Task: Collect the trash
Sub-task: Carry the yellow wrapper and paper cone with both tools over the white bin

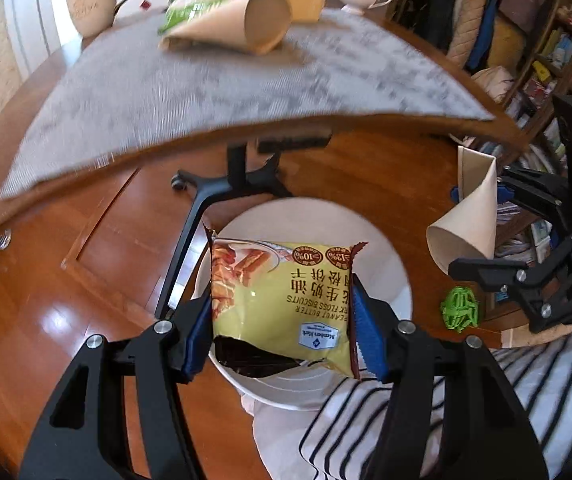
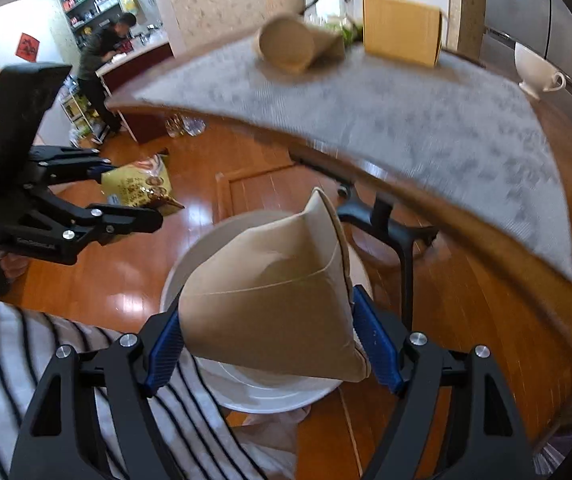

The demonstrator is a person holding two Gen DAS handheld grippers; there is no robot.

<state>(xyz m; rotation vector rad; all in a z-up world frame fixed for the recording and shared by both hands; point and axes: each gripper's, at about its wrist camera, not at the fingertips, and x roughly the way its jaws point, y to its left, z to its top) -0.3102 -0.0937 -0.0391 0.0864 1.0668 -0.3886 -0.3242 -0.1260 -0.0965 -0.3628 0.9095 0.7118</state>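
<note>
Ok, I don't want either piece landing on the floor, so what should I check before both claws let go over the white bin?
1. Left claw grips the yellow biscuit wrapper: ok, pads press both edges.
2. Right claw grips the squashed paper cup: ok.
3. Wrapper over the white bin: ok in the left wrist view.
4. Cup over the bin: ok in the right wrist view; the rim shows behind and below it.
5. Bin mouth free: cannot tell, both pieces hide the inside.
6. Trash left on the table: not ok, another paper cup and a green wrapper lie on the grey mat.
</note>
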